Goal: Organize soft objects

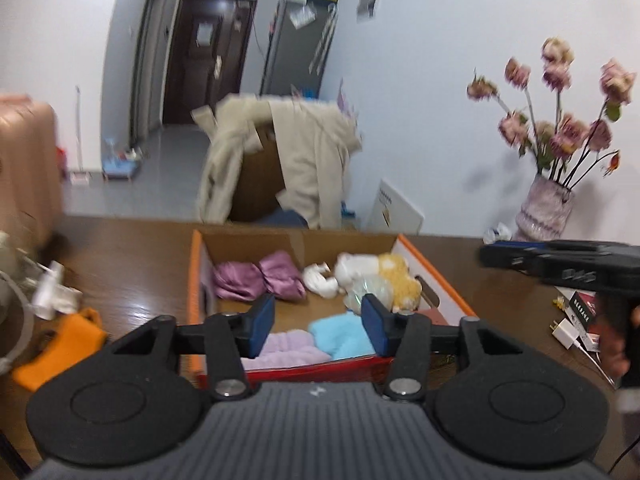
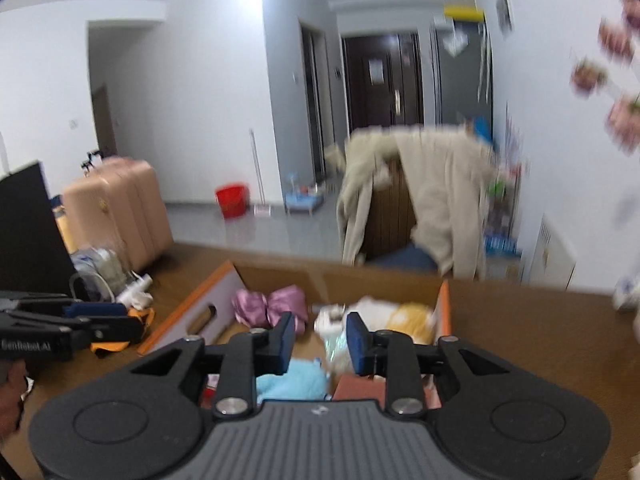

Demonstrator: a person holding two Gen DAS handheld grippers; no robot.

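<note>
Your two wrist cameras look forward and slightly down, close over the orange-edged open cardboard box [image 1: 195,280] [image 2: 445,308], both sharing the coat-draped wooden chair [image 1: 256,184] [image 2: 390,216] behind.

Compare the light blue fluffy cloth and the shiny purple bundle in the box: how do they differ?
The light blue cloth lies at the box's near end, beside a lilac cloth; the purple bundle sits at the far end, by the left wall. The blue one looks fluffy and matte; the purple one looks satiny and glossy, bunched into two lumps. Both rest inside the cardboard box, and neither gripper touches them.
</note>
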